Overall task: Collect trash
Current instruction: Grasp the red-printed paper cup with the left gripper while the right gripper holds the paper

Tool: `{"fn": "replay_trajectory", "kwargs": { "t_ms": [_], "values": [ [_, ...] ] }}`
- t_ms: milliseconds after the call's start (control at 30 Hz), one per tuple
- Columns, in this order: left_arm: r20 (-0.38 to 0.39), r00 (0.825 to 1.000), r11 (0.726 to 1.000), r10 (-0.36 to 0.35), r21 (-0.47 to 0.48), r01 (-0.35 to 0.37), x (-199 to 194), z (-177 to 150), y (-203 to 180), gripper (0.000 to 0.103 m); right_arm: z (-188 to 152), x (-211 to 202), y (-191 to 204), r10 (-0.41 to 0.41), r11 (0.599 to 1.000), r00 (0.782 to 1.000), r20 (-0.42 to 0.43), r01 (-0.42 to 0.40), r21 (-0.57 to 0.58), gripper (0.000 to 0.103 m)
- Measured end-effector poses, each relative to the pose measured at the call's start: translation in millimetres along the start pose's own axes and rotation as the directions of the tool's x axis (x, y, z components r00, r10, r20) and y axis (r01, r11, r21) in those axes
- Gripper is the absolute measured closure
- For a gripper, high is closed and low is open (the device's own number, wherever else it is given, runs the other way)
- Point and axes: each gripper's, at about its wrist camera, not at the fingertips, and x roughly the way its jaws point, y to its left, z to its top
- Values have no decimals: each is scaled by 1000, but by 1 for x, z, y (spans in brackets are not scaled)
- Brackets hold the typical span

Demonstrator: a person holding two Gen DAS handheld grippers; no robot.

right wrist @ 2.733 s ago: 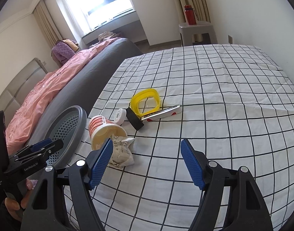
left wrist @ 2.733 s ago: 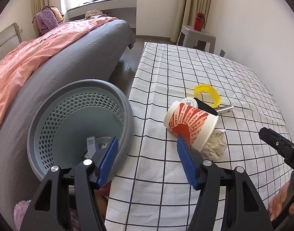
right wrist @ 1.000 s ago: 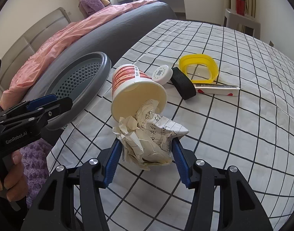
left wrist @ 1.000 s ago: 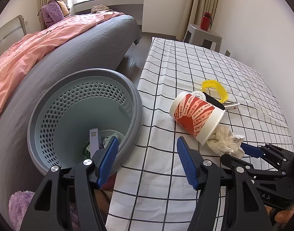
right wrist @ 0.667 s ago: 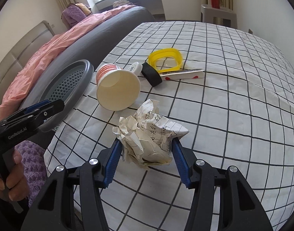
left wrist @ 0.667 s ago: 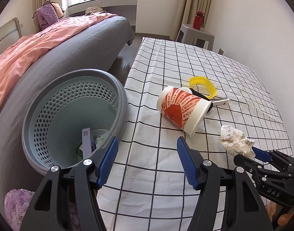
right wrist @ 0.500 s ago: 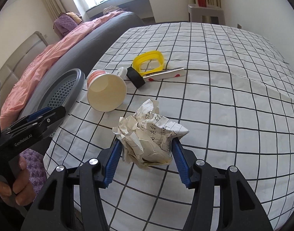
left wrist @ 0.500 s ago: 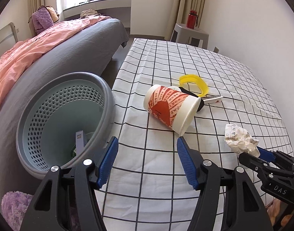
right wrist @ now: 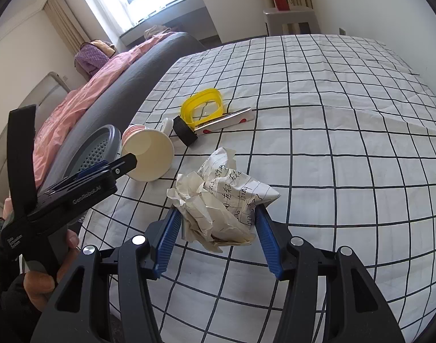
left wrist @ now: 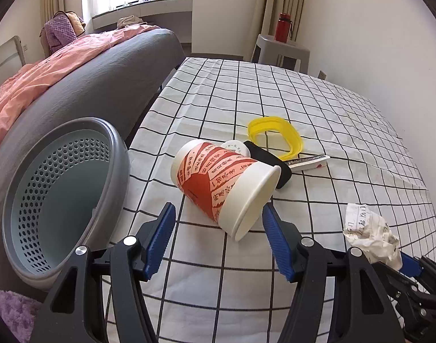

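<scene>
My right gripper (right wrist: 216, 224) is shut on a crumpled paper ball (right wrist: 223, 200) and holds it above the checked tablecloth (right wrist: 346, 143). The ball also shows in the left wrist view (left wrist: 370, 235), at the right. My left gripper (left wrist: 219, 228) is open and empty, just in front of a red-and-white paper cup (left wrist: 222, 184) that lies on its side. The cup's open mouth faces the right wrist view (right wrist: 148, 157). A grey perforated trash basket (left wrist: 60, 194) stands at the table's left edge, tilted toward me.
Behind the cup lie a yellow ring lid (left wrist: 275, 137), a black roll (left wrist: 270, 161), a small white cap (left wrist: 235, 147) and a flat tube (left wrist: 309, 161). A grey sofa with a pink blanket (left wrist: 46, 77) is on the left. A stool with a red bottle (left wrist: 283, 31) stands at the back.
My right gripper closed on the paper ball by the cup's mouth, lifted it and drew back. My left gripper swung right, from over the basket toward the cup.
</scene>
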Motion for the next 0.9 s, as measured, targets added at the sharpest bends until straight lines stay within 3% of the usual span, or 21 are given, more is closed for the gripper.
{"fn": "replay_trajectory", "kwargs": {
  "t_ms": [333, 700, 900],
  "values": [
    [-9, 999, 999, 52, -15, -52, 31, 12, -7, 45, -1, -2, -3, 41, 999, 999, 2, -41, 11, 51],
    [-56, 998, 998, 33, -56, -36, 32, 12, 16, 96, -2, 0, 0, 40, 999, 999, 0, -40, 6, 51],
    [-55, 998, 998, 18, -59, -21, 18, 5, 34, 97, -3, 1, 8, 23, 1000, 1000, 2, -23, -15, 51]
  ]
}}
